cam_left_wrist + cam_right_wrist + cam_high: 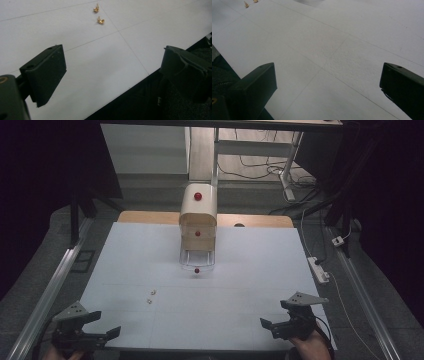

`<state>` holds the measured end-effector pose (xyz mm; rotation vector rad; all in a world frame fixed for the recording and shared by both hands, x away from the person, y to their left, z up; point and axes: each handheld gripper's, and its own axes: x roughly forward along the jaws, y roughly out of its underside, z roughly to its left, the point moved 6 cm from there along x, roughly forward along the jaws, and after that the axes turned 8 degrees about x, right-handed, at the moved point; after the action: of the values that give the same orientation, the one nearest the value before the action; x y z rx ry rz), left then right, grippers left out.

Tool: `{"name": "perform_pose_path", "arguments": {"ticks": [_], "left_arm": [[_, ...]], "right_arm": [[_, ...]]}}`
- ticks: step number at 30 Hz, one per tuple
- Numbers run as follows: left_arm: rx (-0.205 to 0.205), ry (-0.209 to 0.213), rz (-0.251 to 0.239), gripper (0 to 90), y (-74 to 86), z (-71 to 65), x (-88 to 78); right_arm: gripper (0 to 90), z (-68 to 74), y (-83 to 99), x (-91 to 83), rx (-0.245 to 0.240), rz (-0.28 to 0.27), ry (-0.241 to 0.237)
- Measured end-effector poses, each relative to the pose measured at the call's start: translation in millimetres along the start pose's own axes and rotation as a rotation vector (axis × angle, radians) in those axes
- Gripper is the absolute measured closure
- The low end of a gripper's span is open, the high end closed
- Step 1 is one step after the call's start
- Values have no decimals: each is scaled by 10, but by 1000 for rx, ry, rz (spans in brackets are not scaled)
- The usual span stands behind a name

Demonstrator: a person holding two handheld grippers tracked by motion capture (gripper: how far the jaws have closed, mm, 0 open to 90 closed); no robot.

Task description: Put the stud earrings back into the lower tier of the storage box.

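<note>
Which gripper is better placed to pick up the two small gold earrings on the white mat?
Left, probably. The earrings lie just ahead of the left gripper, whose jaws are open and empty. The right gripper, also open, sits at the mat's far corner, across from them.

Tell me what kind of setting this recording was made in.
Probably a lab or workshop data-collection bench: a white sheet laid over a table, metal rails along its sides, a power strip with loose cables on the floor, and desk frames behind.
</note>
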<state>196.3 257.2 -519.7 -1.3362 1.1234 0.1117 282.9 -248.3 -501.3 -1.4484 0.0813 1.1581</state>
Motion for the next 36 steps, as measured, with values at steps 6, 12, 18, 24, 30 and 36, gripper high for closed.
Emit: {"name": "perform_pose_path", "arguments": {"ticks": [6,12,18,24,30,36], "left_arm": [[-17,37,5,58,-3,12,9],[-3,73,4,51,-43,-11,41],[16,82,20,27,-91,-30,94],[25,102,32,29,-146,-43,164],[59,81,27,24,-208,-47,239],[36,83,16,17,-280,-5,287]], "right_arm": [[7,1,2,4,-2,4,6],[7,-1,2,11,-1,9,8],[7,9,4,13,-8,11,5],[7,10,6,15,-12,15,6],[7,7,5,18,-9,16,6],[7,6,5,21,-6,18,6]]}}
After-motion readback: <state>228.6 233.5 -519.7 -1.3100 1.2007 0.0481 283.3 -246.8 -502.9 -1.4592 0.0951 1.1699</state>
